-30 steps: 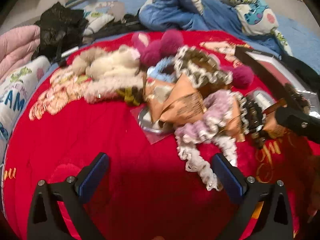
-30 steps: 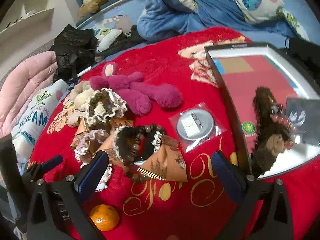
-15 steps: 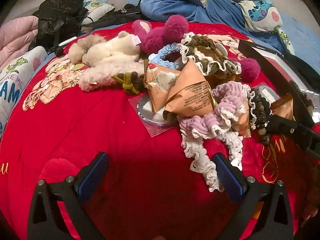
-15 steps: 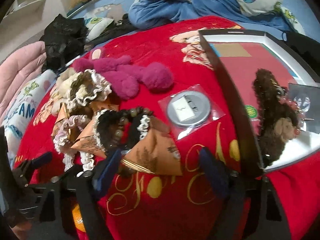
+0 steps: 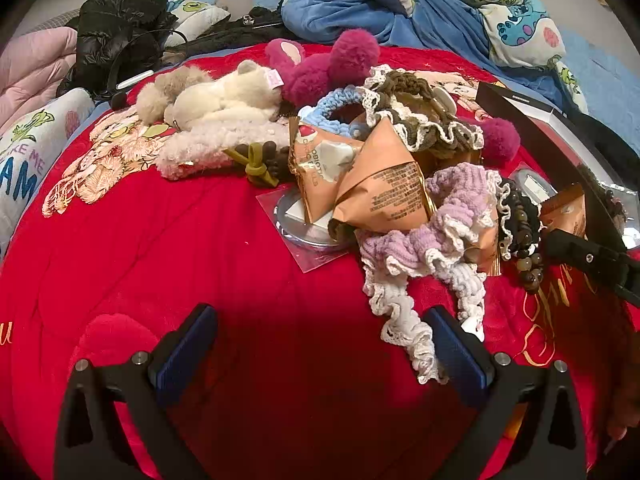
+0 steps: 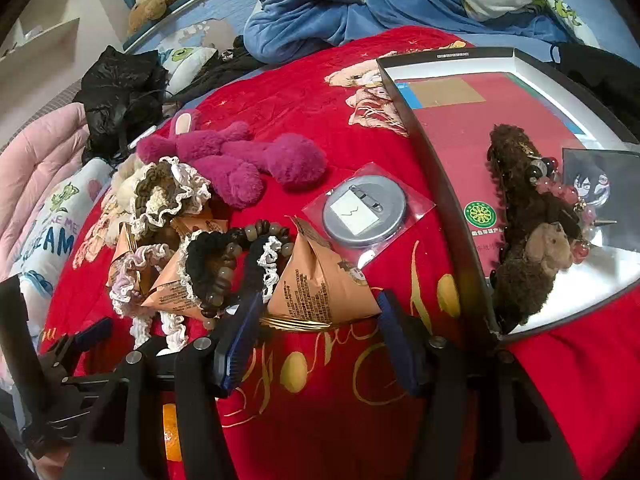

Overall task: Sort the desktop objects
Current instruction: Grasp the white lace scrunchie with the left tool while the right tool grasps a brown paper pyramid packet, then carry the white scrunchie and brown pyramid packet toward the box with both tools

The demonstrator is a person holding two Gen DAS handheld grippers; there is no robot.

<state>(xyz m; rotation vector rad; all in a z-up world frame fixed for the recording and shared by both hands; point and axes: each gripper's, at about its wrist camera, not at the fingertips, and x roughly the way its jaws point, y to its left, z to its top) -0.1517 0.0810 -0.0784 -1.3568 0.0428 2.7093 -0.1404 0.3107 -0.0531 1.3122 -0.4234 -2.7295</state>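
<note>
Red bedding is spreading across the frame, with a pile of scrunchies and plush toys lying at left. At lower centre the right gripper is closing its jaws around an orange triangular packet, pads flanking its lower edge, contact unclear. At right a shallow box is holding a brown plush; the left gripper is hanging wide apart over bare bedding.

Lighting: indoor, even, moderately bright; colours saturated. Shadow: dark patch on the red blanket near the left claw. Glare: pale sheen on the tray floor, right. Distortion: strong fisheye bending, black corners. Focus: mostly sharp, edges soft.
</note>
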